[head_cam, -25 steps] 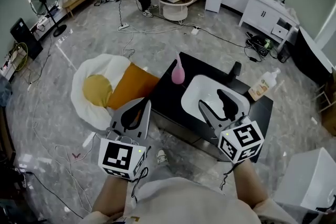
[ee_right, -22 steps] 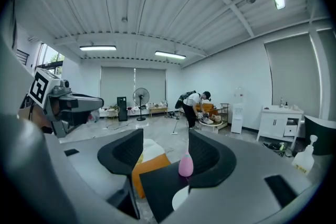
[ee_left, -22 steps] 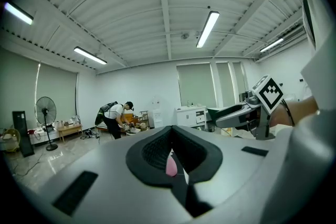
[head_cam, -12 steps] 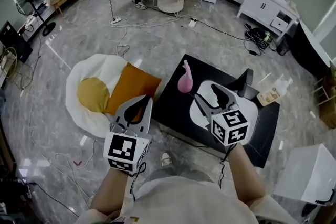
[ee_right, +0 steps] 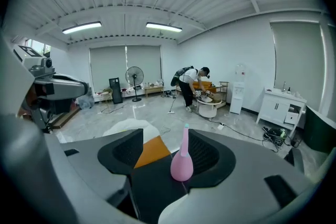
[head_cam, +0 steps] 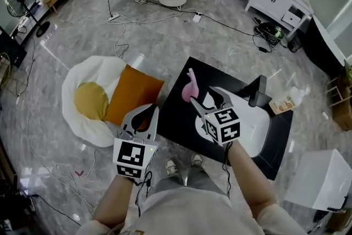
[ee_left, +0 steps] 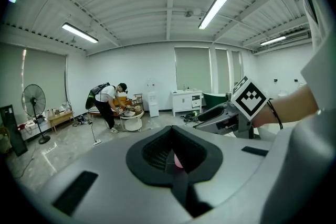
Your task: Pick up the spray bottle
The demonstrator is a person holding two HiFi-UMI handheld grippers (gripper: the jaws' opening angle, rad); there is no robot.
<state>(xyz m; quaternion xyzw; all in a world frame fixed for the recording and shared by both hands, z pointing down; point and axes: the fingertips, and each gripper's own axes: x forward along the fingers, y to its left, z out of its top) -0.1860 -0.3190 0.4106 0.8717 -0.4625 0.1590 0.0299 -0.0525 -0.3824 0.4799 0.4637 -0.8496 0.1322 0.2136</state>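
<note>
Presently the right gripper (ee_right: 165, 149) is held with jaws parted and empty. The pink spray bottle (ee_right: 182, 162) is seen just ahead at 12 o'clock, upright on the black table (head_cam: 179, 118), nozzle vertical. The left gripper (ee_left: 173, 157) is closed, and the right is judged nearer.

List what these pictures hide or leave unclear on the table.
- Pale bottle with tan label: head view only; print and nozzle too small.
- Pink bulb-shaped bottle: left gripper view shows only a sliver past the shut jaws.
- White rounded tray: right gripper covers its left part, head view.
</note>
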